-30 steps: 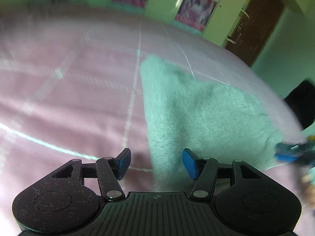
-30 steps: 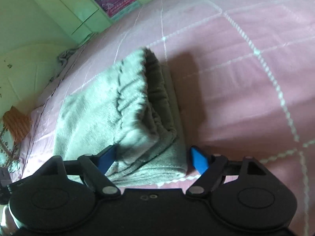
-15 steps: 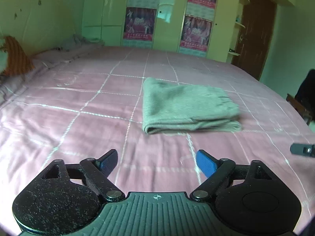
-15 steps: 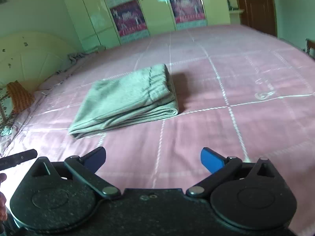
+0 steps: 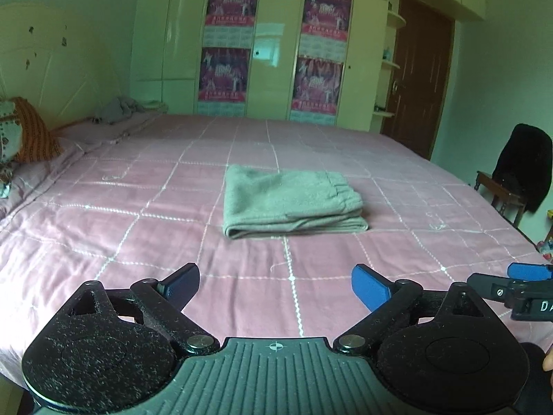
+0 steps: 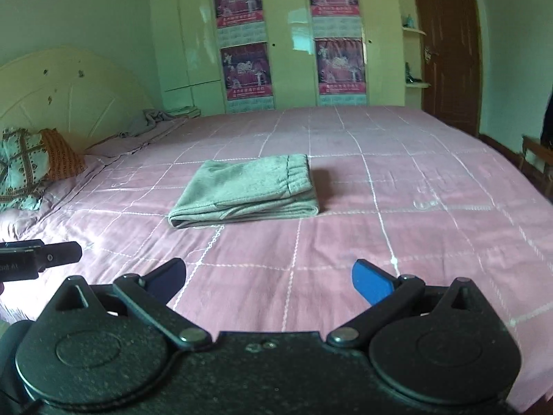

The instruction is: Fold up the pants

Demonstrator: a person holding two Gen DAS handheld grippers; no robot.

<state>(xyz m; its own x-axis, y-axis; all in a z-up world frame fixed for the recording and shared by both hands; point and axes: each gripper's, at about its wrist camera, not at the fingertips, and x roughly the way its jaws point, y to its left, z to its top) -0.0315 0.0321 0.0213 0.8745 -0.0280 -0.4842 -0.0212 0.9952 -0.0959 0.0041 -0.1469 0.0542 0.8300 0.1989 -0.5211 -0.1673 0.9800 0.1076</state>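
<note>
pants (image 5: 292, 200): lying near the middle of the bed (image 5: 138, 242), folded into a flat grey stack, waistband showing on the top layer toward the right, layered edges facing the viewer.
left claw (image 5: 275, 285): hovering over the near edge of the bed, fingers spread wide, gripping nothing, well apart from the pants.
right claw (image 6: 269, 278): hovering just beside the left one, fingers likewise wide apart and empty, pointing at the pants from a distance.
step: looking like the finish; the fold is appearing done and both claws are sitting clear of the cloth.
progress: judging by the squared stack, little or nothing is remaining to fold.
next move: probably only a check of the stack; if tidying is wanted, a claw is needing to reach forward across the bed and press or nudge the slightly uneven lower layers at the front right corner.
risk: soft cloth may be dragging and opening the fold if a claw is catching only the top layer.
room: wardrobe (image 5: 276, 45) with posters standing behind the bed, pillows (image 6: 31, 162) lying at the left, dark door (image 5: 418, 83) at the right.
</note>
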